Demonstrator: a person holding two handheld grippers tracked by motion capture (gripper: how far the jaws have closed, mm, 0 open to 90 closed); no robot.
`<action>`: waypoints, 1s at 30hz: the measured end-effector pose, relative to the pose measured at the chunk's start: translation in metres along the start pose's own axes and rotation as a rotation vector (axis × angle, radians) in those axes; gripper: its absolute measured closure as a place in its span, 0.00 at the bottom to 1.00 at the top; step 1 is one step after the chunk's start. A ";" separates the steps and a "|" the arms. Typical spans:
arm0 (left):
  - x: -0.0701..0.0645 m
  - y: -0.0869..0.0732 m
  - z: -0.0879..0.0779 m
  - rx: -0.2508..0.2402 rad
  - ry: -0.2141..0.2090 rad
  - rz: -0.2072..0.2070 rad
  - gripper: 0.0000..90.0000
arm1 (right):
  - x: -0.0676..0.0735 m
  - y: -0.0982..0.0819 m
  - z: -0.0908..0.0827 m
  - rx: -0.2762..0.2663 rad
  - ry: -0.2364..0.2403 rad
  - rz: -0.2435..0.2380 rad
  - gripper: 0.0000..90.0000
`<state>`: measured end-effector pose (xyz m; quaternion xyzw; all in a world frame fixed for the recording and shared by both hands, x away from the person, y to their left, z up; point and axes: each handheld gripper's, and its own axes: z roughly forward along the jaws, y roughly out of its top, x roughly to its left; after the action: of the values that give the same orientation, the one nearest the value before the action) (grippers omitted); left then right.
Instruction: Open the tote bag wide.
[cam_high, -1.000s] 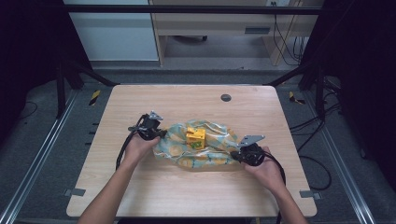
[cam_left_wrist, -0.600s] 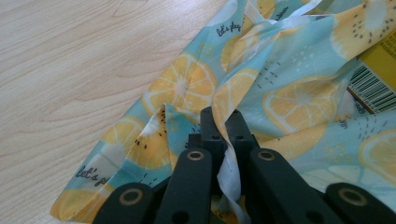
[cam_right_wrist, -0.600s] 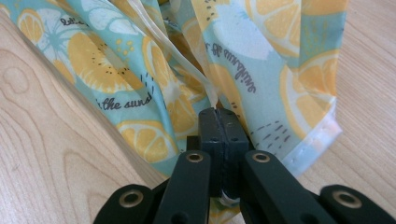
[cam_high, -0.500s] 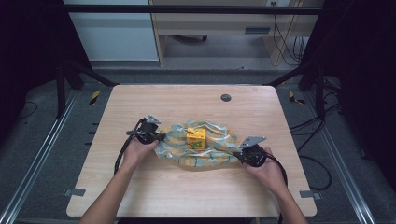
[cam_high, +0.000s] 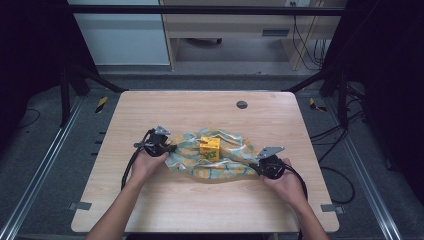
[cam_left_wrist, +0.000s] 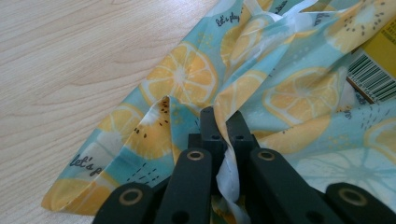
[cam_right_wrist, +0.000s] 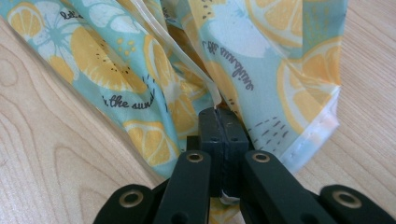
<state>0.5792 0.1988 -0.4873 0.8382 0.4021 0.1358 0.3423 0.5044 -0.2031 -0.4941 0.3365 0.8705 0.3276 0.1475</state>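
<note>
Your L gripper (cam_high: 167, 148) had jaws pinched on lemon-print cloth (cam_high: 225, 167) at its left edge; your R gripper (cam_high: 259, 167) clamped its right edge. Cloth lay crumpled mid-table (cam_high: 150, 210), yellow box (cam_high: 210, 148) on top.

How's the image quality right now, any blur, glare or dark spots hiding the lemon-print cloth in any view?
High view: soft but evenly lit wooden table, dark surroundings, teal lemon-print cloth and yellow box readable. Left gripper view: cloth sharp, no glare, left gripper jaws slightly soft. Right gripper view: print crisp, right gripper clear, shadow in the fold above it.
</note>
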 end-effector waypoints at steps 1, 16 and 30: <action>0.000 0.000 -0.001 0.002 0.000 0.004 0.99 | 0.000 0.000 0.000 -0.002 0.000 -0.004 1.00; 0.001 -0.006 -0.005 -0.005 0.002 0.005 0.99 | 0.001 -0.002 -0.001 -0.004 0.003 0.000 1.00; -0.001 -0.006 -0.009 -0.004 0.021 0.025 0.99 | 0.003 -0.002 -0.002 -0.001 -0.019 -0.021 1.00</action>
<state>0.5708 0.2046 -0.4847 0.8409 0.3951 0.1499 0.3381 0.5003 -0.2032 -0.4937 0.3304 0.8723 0.3231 0.1594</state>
